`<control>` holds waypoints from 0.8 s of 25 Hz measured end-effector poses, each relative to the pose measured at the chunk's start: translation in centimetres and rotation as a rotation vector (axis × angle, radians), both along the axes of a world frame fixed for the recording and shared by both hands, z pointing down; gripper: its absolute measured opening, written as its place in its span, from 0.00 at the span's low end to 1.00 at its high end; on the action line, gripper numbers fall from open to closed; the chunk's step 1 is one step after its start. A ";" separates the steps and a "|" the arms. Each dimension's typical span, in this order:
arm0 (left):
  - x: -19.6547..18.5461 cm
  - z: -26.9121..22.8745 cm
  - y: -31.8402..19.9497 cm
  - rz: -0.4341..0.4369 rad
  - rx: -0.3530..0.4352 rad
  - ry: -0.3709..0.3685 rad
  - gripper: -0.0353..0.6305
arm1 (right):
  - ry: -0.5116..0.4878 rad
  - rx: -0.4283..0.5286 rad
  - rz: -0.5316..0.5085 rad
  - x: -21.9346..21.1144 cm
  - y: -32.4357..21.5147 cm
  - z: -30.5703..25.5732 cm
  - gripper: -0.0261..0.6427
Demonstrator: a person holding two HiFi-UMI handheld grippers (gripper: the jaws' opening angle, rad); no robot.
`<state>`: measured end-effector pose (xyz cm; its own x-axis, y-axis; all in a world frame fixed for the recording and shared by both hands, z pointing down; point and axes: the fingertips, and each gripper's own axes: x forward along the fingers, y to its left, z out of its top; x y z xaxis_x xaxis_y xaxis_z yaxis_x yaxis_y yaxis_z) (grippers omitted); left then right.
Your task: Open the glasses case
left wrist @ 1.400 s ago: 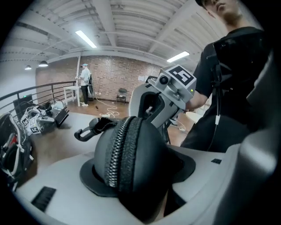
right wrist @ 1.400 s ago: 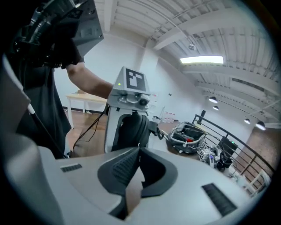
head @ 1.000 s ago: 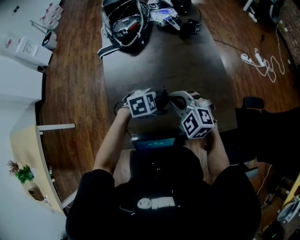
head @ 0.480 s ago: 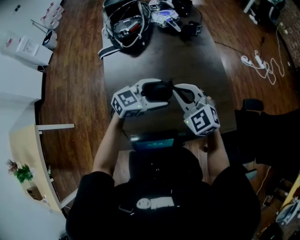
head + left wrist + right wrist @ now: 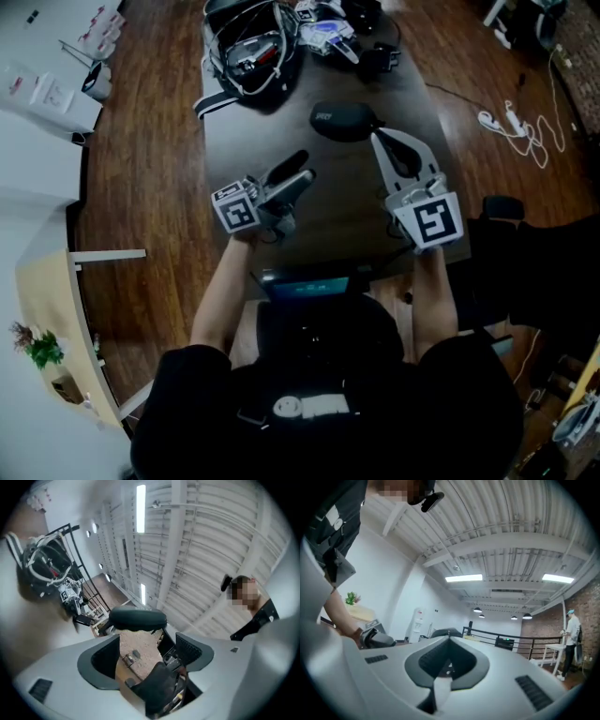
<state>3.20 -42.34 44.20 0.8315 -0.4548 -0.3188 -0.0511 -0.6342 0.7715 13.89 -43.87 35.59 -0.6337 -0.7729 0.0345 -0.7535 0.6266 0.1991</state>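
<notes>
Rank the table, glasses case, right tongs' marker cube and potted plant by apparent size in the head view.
Table, largest.
Glasses case and marker cube look about alike; unranked.
Potted plant, smallest.

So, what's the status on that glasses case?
Left gripper open, empty. Right gripper shut, seemingly pinching the glasses case by its end, held up. Case looks closed. Nothing in the way.

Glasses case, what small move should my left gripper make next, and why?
Probably bring the open left gripper up to the free end of the glasses case. The right gripper pinches the other end, and the lid looks closed.
</notes>
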 end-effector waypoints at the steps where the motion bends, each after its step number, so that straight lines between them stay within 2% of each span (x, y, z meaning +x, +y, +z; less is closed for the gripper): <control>1: 0.5 -0.6 0.0 -0.005 -0.020 0.058 0.61 | -0.013 0.018 0.006 -0.4 -0.1 -0.4 0.06; 3: 1.2 -1.3 -0.6 -0.033 -0.069 0.165 0.61 | -0.041 0.039 -0.012 -1.9 0.2 -0.8 0.06; 5: 1.5 -1.1 -1.5 -0.070 -0.116 0.225 0.61 | -0.055 0.045 -0.057 -3.6 1.5 -0.3 0.06; 8: 1.4 -0.7 -2.2 -0.081 -0.174 0.297 0.66 | -0.096 -0.013 -0.111 -4.9 3.2 1.7 0.06; 11: 0.6 -0.7 -2.5 -0.083 -0.207 0.393 0.67 | -0.152 -0.069 -0.156 -5.0 4.2 3.2 0.06; 17: -0.3 -0.4 -2.6 -0.062 -0.226 0.489 0.67 | -0.067 -0.119 -0.324 -7.0 7.8 5.9 0.06; 20: -0.6 -0.6 -2.4 -0.025 -0.232 0.544 0.67 | -0.086 -0.159 -0.442 -7.7 9.7 6.1 0.06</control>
